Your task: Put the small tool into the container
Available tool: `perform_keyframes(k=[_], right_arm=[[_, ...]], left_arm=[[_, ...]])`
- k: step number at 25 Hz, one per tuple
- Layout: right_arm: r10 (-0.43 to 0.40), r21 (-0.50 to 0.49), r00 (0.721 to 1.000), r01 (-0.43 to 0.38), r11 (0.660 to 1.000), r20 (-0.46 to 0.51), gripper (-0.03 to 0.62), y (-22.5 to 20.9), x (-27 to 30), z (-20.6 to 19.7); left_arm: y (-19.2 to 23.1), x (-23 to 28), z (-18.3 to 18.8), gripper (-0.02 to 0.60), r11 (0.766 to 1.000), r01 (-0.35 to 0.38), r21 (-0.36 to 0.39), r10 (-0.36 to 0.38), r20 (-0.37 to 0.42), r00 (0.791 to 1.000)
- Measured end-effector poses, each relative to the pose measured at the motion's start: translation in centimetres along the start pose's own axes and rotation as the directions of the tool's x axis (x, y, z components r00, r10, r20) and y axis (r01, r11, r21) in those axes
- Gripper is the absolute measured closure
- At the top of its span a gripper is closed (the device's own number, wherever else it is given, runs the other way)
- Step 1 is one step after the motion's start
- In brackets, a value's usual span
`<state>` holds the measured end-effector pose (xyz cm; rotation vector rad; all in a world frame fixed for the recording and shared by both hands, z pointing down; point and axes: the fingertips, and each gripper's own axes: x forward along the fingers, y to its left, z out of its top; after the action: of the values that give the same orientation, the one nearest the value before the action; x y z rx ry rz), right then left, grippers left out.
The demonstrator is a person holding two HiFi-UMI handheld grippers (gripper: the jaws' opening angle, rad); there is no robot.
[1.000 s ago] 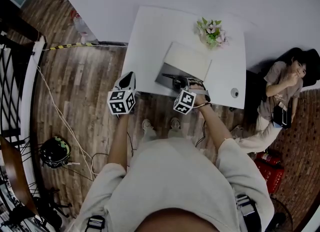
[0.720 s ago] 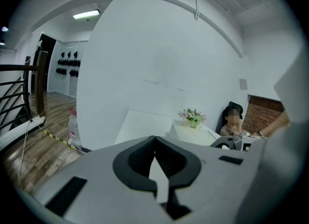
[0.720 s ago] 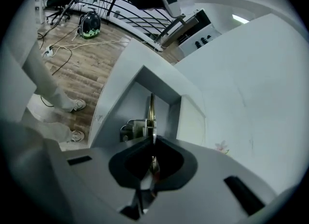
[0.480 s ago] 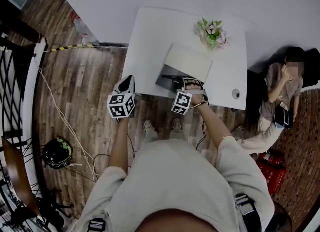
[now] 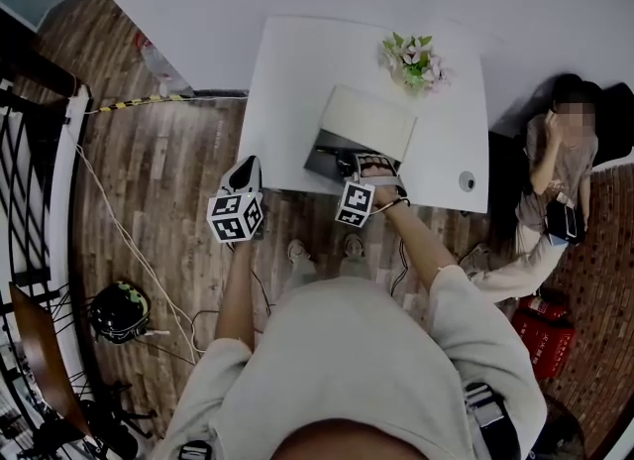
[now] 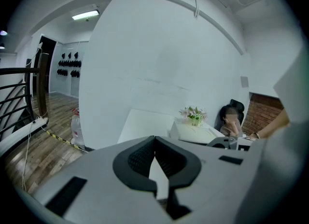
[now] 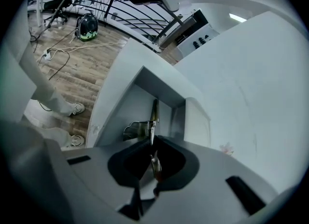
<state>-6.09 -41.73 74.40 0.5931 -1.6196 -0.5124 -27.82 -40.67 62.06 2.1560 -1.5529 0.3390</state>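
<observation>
Small tool (image 7: 154, 114) hangs over the open container (image 7: 123, 109) mid-frame, held by the right gripper (image 7: 152, 143), fingers clenched on it. Lowering and releasing comes next. Meanwhile the left gripper (image 6: 154, 140) idles, fingers closed on nothing.

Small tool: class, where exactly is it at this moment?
In the right gripper view, the small tool is clamped in the right gripper, pointing into the open container, which sits at the near edge of the white table.

I see even, soft indoor light; a ceiling strip lamp (image 6: 86, 14) glows above-left of the fingers (image 6: 140, 158); fisheye edges darken.
</observation>
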Motion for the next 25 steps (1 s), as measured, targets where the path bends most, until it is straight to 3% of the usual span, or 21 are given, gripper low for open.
perform_keyframes(k=[13,18,25], right_arm=[[0.046,-0.017,0.998,-0.045,0.999,0.050,0.559,0.8,-0.5,-0.1],[0.044,-0.006,0.997,-0.044,0.999,0.069,0.514,0.2,-0.9,0.1],[0.058,-0.010,0.994,-0.057,0.998,0.092,0.404,-0.3,-1.0,0.0]], left_arm=[[-1.3,-0.5,-0.5,0.572,1.000,-0.009,0.003,0.009,-0.003,1.000],[-1.4,-0.9,-0.8,0.572,1.000,-0.015,-0.002,0.015,-0.002,1.000],[-1.7,-1.1,-0.7,0.572,1.000,-0.016,0.000,0.016,0.006,1.000]])
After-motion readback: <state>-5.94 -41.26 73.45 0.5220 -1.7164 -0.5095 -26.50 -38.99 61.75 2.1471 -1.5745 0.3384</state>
